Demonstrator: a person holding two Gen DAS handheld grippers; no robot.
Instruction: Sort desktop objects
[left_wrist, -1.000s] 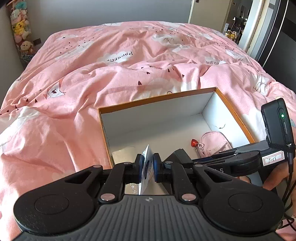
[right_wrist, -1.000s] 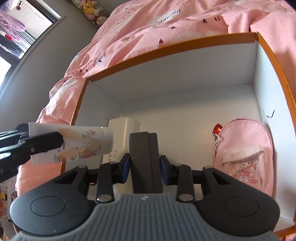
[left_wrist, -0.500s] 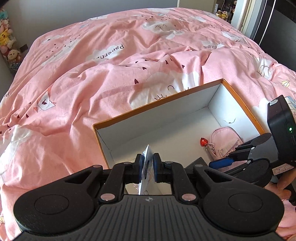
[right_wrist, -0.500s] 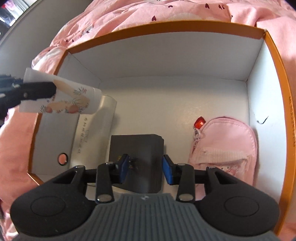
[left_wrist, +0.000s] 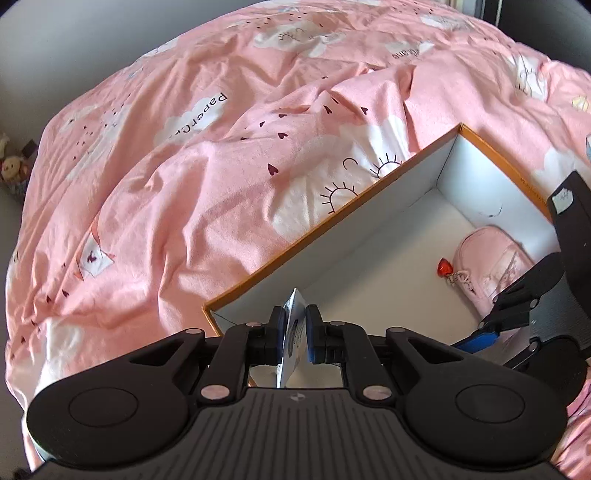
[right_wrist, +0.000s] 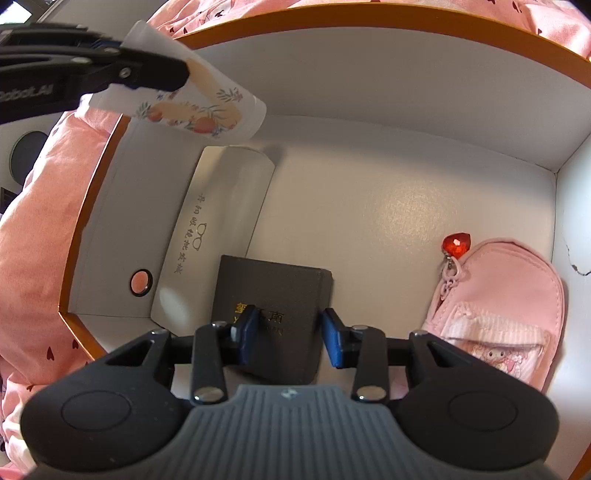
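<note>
Left tongs (left_wrist: 294, 333) clamp a soft floral tube (right_wrist: 192, 107) above an orange-rimmed cardboard box (right_wrist: 369, 22) on a rumpled pink bed (left_wrist: 184, 184). Right tongs (right_wrist: 290, 338), jaws apart, hover over a matte black case (right_wrist: 273, 291) lying flat between a white glasses case (right_wrist: 221, 221) and a fabric pouch (right_wrist: 498, 306).

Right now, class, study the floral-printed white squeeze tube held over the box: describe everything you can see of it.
The floral-printed white squeeze tube looks like soft plastic, white with peach fruit and leaf sprigs, and a broad white cap at its lower end. It hangs tilted, cap downward, above the white glasses case inside the orange-rimmed white box. The left gripper pinches its flat crimped end; nothing else touches it.
</note>
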